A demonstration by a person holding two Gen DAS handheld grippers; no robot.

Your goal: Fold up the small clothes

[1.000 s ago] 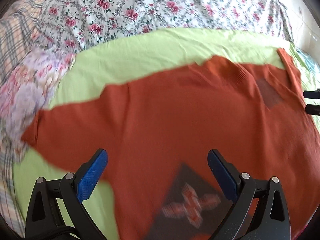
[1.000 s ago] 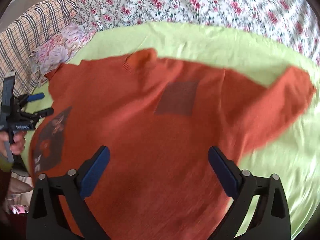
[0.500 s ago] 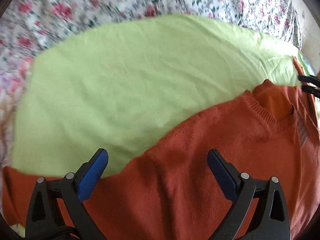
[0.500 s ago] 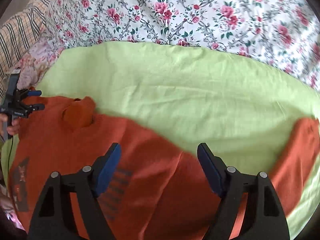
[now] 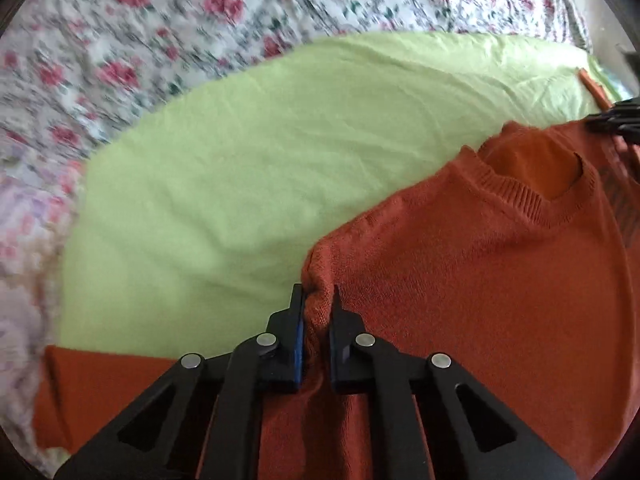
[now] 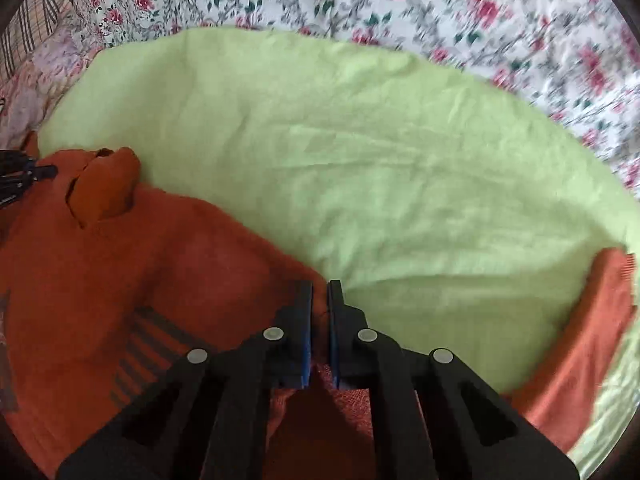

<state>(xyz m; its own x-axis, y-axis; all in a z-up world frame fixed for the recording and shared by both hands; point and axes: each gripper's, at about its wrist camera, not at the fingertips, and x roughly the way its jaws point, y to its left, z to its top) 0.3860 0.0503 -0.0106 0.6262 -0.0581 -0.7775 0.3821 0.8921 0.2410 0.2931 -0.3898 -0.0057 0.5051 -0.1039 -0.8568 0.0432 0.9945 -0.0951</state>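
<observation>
An orange knit sweater lies on a light green cloth, with its ribbed neckline up toward the far side. My left gripper is shut on a pinch of the sweater's left shoulder edge. In the right wrist view the same sweater fills the lower left, and my right gripper is shut on its right shoulder edge. One sleeve trails off at the right. The other gripper's tips show at each view's edge.
The green cloth lies over a floral bedsheet that surrounds it on the far side and both flanks. A plaid fabric sits at the far left corner in the right wrist view.
Both grippers went from wide open above the sweater to shut on its shoulder edges. Both cameras moved up from the sweater's body to its neckline end.
</observation>
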